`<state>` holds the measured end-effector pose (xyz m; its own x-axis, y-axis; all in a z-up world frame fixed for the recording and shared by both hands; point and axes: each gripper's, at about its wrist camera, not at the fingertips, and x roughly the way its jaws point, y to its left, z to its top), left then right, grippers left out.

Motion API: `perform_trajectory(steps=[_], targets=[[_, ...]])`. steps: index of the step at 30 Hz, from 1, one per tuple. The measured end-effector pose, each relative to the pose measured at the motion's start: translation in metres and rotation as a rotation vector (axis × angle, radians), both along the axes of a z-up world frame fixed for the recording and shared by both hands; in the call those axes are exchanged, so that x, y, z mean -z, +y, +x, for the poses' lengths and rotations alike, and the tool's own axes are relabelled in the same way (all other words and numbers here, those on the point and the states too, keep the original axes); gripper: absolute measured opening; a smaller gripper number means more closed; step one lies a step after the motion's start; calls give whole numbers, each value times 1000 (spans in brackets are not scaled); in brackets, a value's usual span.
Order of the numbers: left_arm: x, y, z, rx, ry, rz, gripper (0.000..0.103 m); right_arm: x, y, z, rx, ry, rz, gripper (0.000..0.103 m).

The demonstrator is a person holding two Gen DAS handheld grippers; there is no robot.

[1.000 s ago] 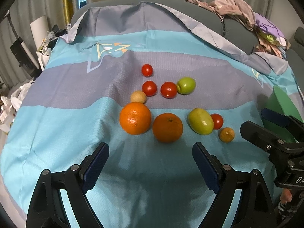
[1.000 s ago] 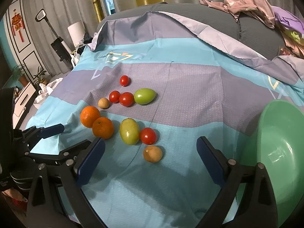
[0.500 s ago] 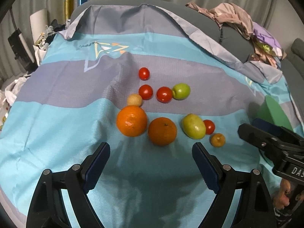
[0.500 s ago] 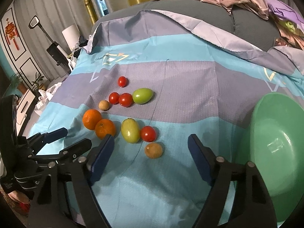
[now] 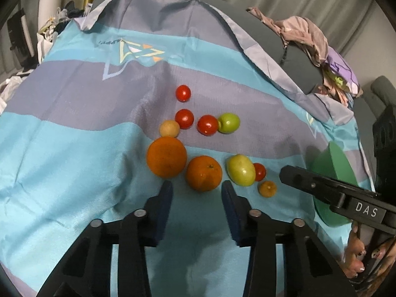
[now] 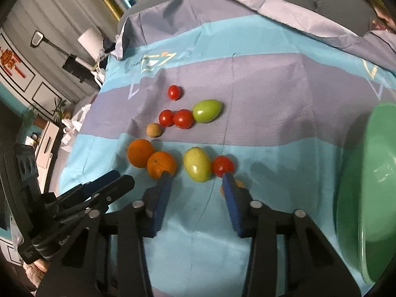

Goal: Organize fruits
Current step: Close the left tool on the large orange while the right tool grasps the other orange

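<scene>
On the striped bedspread [image 5: 74,163] lie two oranges [image 5: 167,157], four red tomatoes [image 5: 207,124], two green fruits [image 5: 241,170] and two small tan fruits [image 5: 169,128], all left of the green bowl [image 6: 371,173]. The left claw [image 5: 196,191] and right claw [image 6: 196,179] are both closing, with nothing between their jaws.

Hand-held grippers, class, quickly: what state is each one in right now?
Left hand-held gripper: jaws closing, nothing between them, holding nothing.
Right hand-held gripper: jaws closing, nothing gripped, above the striped cloth.
</scene>
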<state>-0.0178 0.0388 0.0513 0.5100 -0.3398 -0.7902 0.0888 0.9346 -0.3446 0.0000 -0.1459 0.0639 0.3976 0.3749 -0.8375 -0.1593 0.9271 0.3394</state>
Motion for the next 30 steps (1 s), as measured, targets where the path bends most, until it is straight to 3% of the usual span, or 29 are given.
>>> perform_trajectory(steps=[10,18,24,27,30], targets=[[-1,17,21,-27,40,-1,38,14,44,13,-126,83,40,38],[11,30,30,-64,107,20,37,27,64,26,-161,110,-24,39],[10,37,33,-87,113,38,36,35,74,34,-166,105,-93,39],[10,35,36,-66,125,2,36,41,80,37,-178,114,-114,39],[10,29,37,-54,118,24,36,43,87,37,-181,74,-159,40]])
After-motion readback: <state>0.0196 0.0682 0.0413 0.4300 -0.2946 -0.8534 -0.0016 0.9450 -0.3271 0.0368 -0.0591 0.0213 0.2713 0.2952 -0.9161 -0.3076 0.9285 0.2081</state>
